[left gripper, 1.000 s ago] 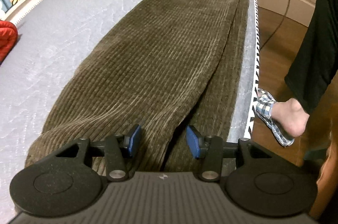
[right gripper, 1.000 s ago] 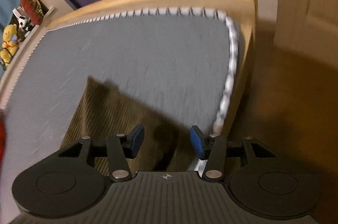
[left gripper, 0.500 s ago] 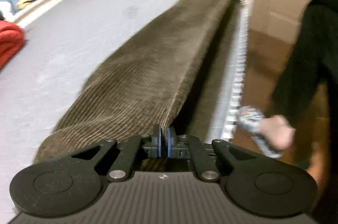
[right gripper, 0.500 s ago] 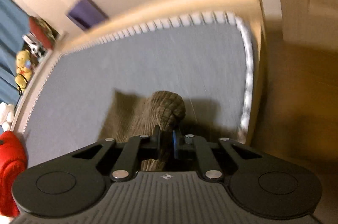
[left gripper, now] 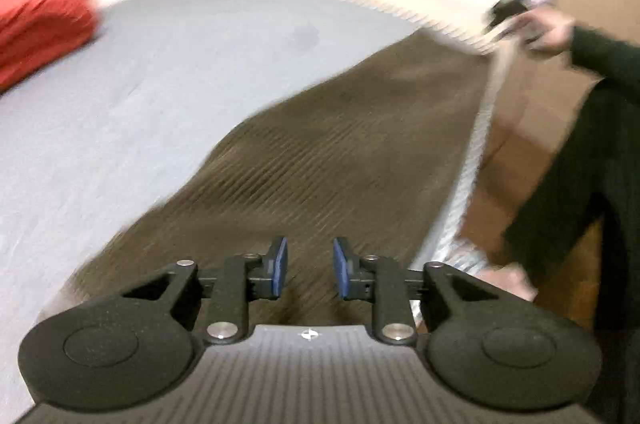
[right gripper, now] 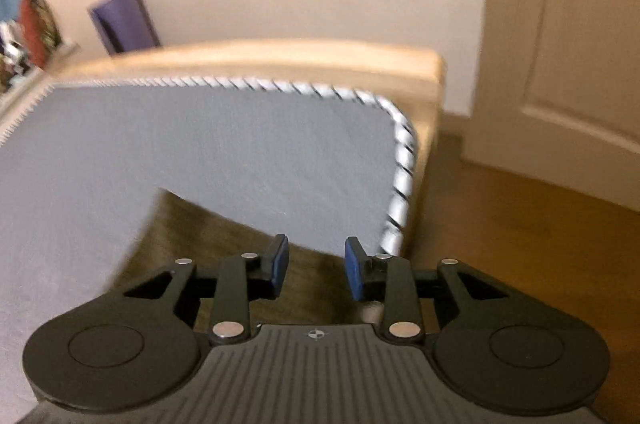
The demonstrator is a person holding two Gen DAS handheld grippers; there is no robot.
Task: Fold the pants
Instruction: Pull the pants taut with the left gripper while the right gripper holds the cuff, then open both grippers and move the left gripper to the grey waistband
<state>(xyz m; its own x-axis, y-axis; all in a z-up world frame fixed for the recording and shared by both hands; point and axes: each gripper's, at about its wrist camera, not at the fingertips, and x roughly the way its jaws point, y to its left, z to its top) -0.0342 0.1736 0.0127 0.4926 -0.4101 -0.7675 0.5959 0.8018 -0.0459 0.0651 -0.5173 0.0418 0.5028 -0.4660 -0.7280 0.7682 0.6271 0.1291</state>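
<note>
Your left claw (left gripper: 306, 268) and right claw (right gripper: 316, 266) are both spread, holding nothing. The pants (left gripper: 340, 152) lie lengthwise along the bed (left gripper: 160, 84) edge, looks like legs stacked. Next, I'd pinch one end and fold it across.

Brown ribbed corduroy pants (left gripper: 340, 144) on grey mattress (left gripper: 140, 96), black-white striped piping (right gripper: 400, 160). Red bundle (left gripper: 36, 24), purple panel (right gripper: 124, 20).

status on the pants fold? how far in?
Done: the brown pants lie lengthwise along the mattress edge as one leg-width strip. In hand: nothing; left gripper and right gripper are both open above the fabric. Left: the crosswise folds.
</note>
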